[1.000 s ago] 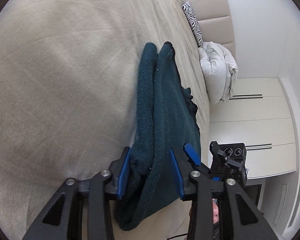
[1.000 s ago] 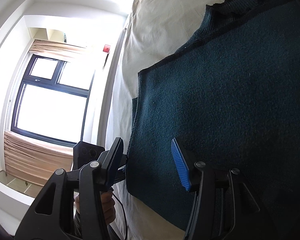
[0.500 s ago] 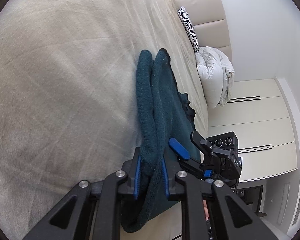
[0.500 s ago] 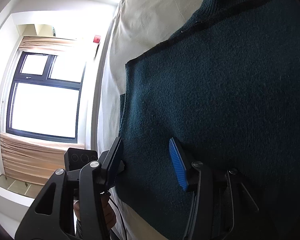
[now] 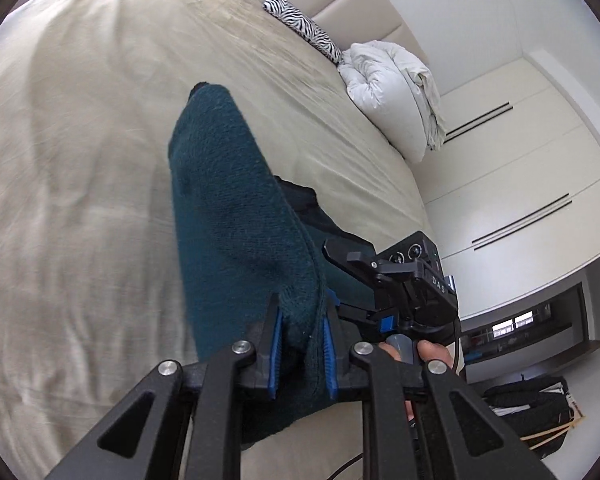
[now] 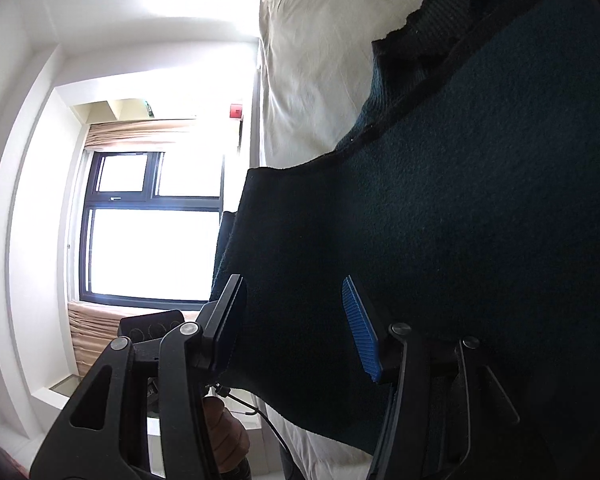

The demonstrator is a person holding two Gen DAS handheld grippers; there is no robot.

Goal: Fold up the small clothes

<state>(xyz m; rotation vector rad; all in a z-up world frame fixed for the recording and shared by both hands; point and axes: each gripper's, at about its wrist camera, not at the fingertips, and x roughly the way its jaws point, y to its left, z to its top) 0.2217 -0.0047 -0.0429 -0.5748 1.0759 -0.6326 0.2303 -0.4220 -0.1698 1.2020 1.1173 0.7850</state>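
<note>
The left gripper (image 5: 300, 344) pinches the dark green knit garment (image 5: 228, 208) above the bed (image 5: 80, 160); the right gripper (image 6: 296, 328) stands half open, its fingers (image 6: 360, 332) straddling the garment's edge.

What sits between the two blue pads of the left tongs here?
A bunched fold of the dark teal knitted garment, clamped between the pads of the left tongs. The left wrist view shows it.

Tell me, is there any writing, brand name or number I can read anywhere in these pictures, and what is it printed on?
"DAS" in pale letters on the black camera housing of the right gripper, seen from the left wrist view.
Two round symbols on that housing's upper face: too small to read.
Small red wall box near the window: any lettering too blurred to read.
Nothing else legible.
</note>
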